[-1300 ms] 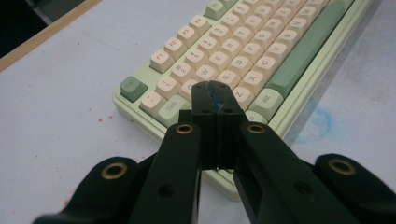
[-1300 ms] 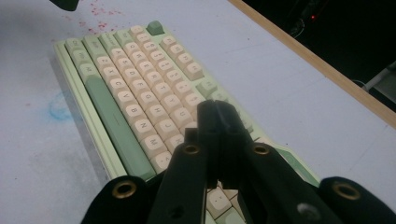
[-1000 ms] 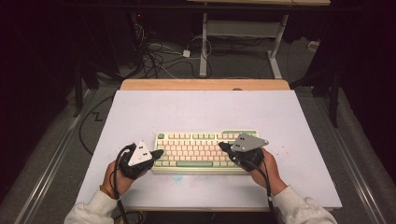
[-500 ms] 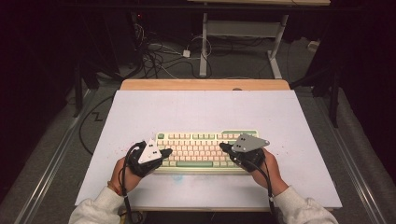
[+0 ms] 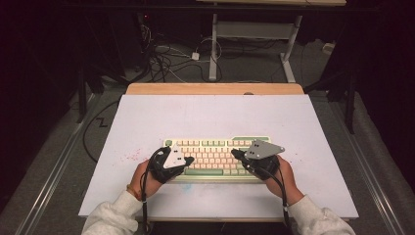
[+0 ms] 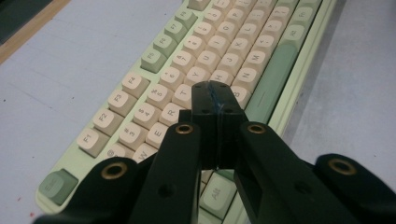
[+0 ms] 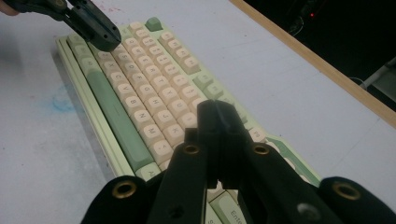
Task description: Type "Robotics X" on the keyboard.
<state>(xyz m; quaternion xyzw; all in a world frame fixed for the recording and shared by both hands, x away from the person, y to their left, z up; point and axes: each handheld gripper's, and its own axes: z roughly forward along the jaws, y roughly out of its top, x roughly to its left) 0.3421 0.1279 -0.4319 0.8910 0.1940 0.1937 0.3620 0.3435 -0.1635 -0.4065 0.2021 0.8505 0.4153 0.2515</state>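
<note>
The counter (image 5: 205,117) is wide and mostly bare, with a wooden strip along its far edge. The keyboard (image 5: 215,156) lies on the near half of it, closer to the person's edge than to the far one, with much free surface behind it and on both sides. So there is room to lift away or to slide outwards — the tight place is only over the keys themselves.

The biggest risk, I think, is that the whole keyboard shifts. If one tool pushes sideways instead of straight down, the light board may slide toward the near edge, because nothing holds it.

The next risk is a wrong key. The left tool (image 6: 215,93) has its jaws pressed together with nothing between them, and its tip hangs over the letter rows near the left end, just beside the long green space bar (image 6: 273,77). The tip is broader than one keycap, so it may press two neighbours together.

The right tool (image 7: 218,114) is also pressed together and empty, over the keys at the right part of the board. In the right gripper view the other tool stands well apart at the far end, so a collision between them is not likely now — only if both go toward the middle.
</note>
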